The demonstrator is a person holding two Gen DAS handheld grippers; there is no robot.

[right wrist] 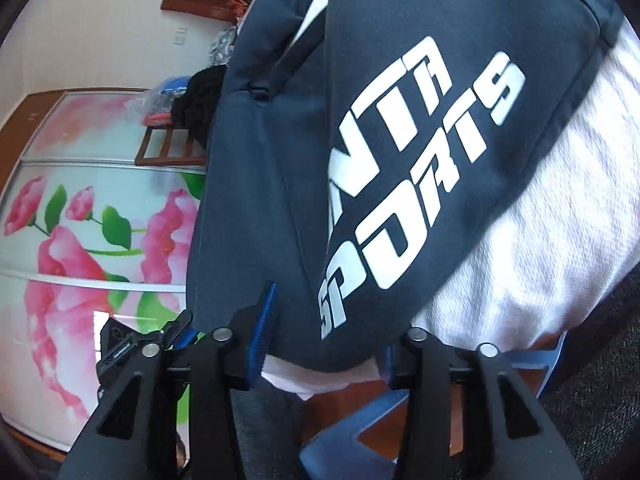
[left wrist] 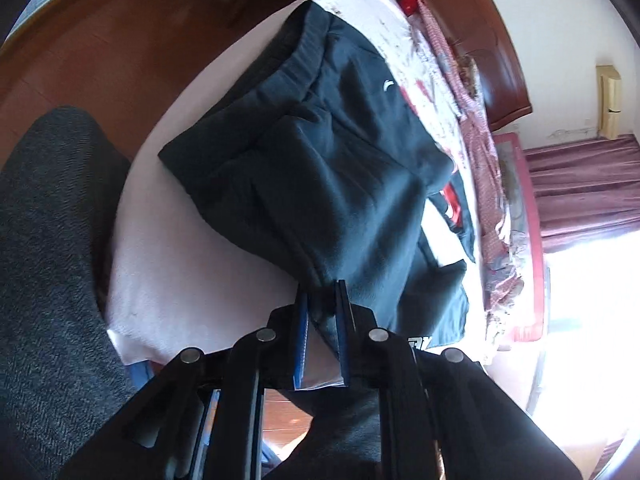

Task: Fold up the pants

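Dark navy pants point(left wrist: 320, 152) lie partly folded on a white towel-covered surface point(left wrist: 192, 276). My left gripper point(left wrist: 323, 300) is shut on a fold of the pants' near edge. In the right wrist view the pants point(right wrist: 280, 160) fill the middle, with white "ANTA SPORTS" lettering point(right wrist: 408, 192) on one leg. My right gripper point(right wrist: 324, 344) is open, its blue-padded fingers point(right wrist: 262, 320) on either side of the hanging pant-leg end. The right finger is mostly hidden behind the cloth.
A patterned red and white bedspread point(left wrist: 480, 152) lies beyond the pants, by a wooden headboard point(left wrist: 492, 40) and maroon curtains point(left wrist: 584, 184). A floral wardrobe point(right wrist: 80, 220) stands to the left in the right wrist view. A blue plastic stool point(right wrist: 360, 432) and wooden floor point(left wrist: 100, 40) lie below.
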